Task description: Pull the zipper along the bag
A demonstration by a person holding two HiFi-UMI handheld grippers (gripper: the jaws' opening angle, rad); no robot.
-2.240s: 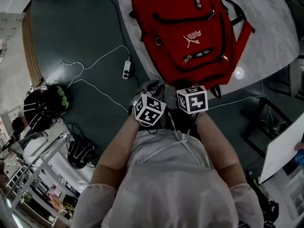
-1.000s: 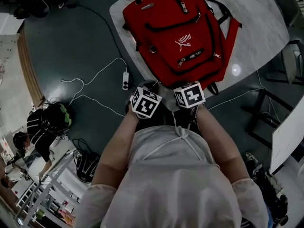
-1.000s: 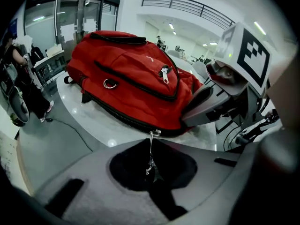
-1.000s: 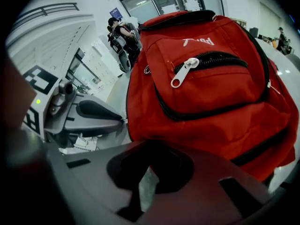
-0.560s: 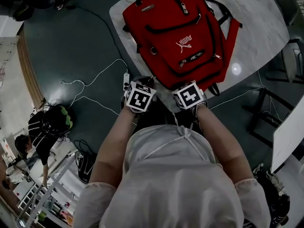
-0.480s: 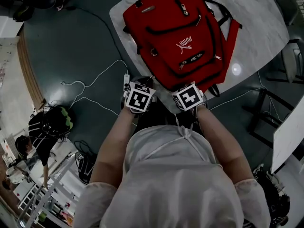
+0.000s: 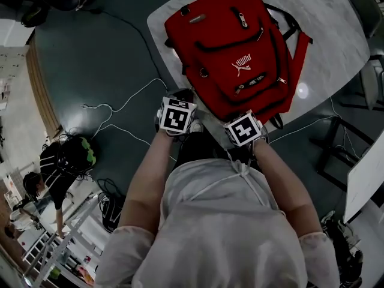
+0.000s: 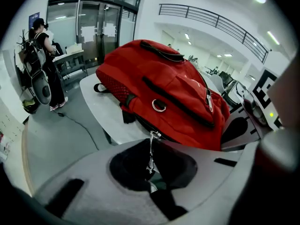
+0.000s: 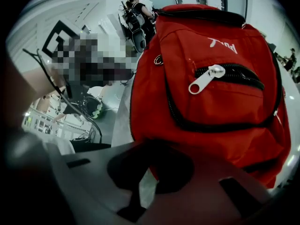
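Left gripper point(image 8: 150, 171) is clamped shut on the thin silver metal zipper pull point(image 8: 151, 150). Pull runs straight from the jaws up to its slider on the lower side edge of the red fabric backpack point(image 7: 234, 47). Right gripper point(image 9: 149, 172) jaws are also together, pinching fabric at the backpack's bottom edge. Backpack lies flat, front up, on the pale marbled tabletop point(image 7: 336, 35), bottom end at the table's near edge. Left gripper sits at its near-left corner, right gripper close beside.

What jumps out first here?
A red backpack lying flat on the pale table dominates the scene. At its near left corner, the left gripper is shut on a metal zipper pull. The right gripper appears to pinch the bag's near edge.
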